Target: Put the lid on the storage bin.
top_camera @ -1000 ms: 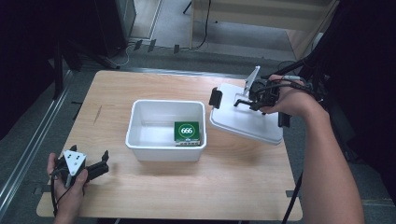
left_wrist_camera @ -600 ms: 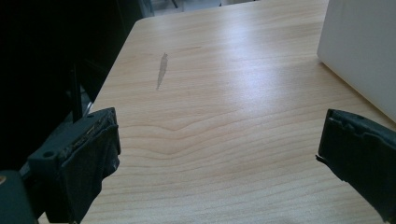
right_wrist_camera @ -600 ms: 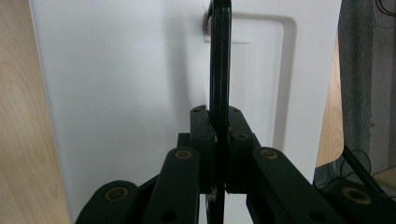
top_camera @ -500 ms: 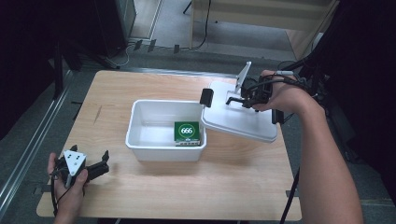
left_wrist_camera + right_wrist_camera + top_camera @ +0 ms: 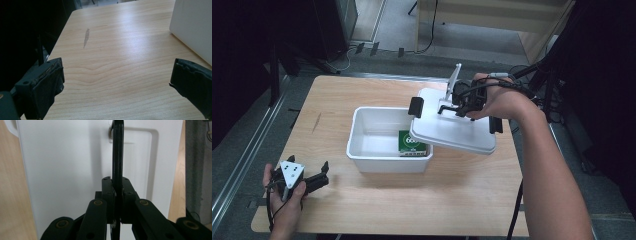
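A white bin stands mid-table with a green packet inside it. A white lid with black clips hangs tilted over the bin's right end, partly hiding the packet. My right gripper is shut on the lid's thin black handle, which stands upright between its jaws over the lid's white top. My left gripper rests open at the table's near left corner with nothing between its fingers; the bin's wall lies off to its right.
The wooden table has a dark scuff left of the bin. A metal rail runs along the floor at the left. Dark furniture and cables stand beyond the far edge.
My right gripper has carried the lid leftward and a little up, from beside the bin to over its right end. The left gripper has stayed where it was.
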The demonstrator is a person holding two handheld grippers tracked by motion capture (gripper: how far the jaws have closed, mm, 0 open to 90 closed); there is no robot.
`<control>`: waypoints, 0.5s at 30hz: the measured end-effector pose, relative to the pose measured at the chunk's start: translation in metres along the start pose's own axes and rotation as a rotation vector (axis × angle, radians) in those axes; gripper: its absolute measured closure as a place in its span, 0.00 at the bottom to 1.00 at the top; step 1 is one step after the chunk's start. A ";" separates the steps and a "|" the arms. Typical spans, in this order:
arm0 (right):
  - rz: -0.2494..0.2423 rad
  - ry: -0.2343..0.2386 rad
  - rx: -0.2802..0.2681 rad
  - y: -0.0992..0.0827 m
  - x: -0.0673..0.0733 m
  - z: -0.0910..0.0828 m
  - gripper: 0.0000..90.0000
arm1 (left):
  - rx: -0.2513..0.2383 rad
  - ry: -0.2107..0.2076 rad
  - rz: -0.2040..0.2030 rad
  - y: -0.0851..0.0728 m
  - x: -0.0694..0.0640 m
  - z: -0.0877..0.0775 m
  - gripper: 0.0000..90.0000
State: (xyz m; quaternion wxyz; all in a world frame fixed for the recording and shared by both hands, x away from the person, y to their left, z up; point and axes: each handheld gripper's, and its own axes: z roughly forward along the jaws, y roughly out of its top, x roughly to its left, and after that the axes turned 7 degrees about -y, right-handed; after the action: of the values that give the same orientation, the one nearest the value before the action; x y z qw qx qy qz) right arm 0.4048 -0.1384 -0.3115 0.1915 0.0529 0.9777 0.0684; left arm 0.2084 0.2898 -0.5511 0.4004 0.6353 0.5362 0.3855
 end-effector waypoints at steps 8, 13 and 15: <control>-0.036 0.007 -0.001 0.025 0.009 -0.001 0.95 | 0.002 -0.002 0.001 0.000 0.000 0.000 0.00; -0.058 0.010 -0.012 0.041 0.015 -0.001 0.95 | 0.004 -0.002 0.004 0.000 0.000 0.000 0.00; -0.062 0.014 -0.010 0.045 0.018 -0.001 0.95 | 0.003 -0.002 0.003 0.000 0.000 0.000 0.00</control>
State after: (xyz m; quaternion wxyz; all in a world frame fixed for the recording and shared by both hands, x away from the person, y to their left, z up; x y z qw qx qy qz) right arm 0.3919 -0.0914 -0.3103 0.1869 0.0211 0.9798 0.0677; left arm 0.2083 0.2899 -0.5510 0.3993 0.6372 0.5353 0.3847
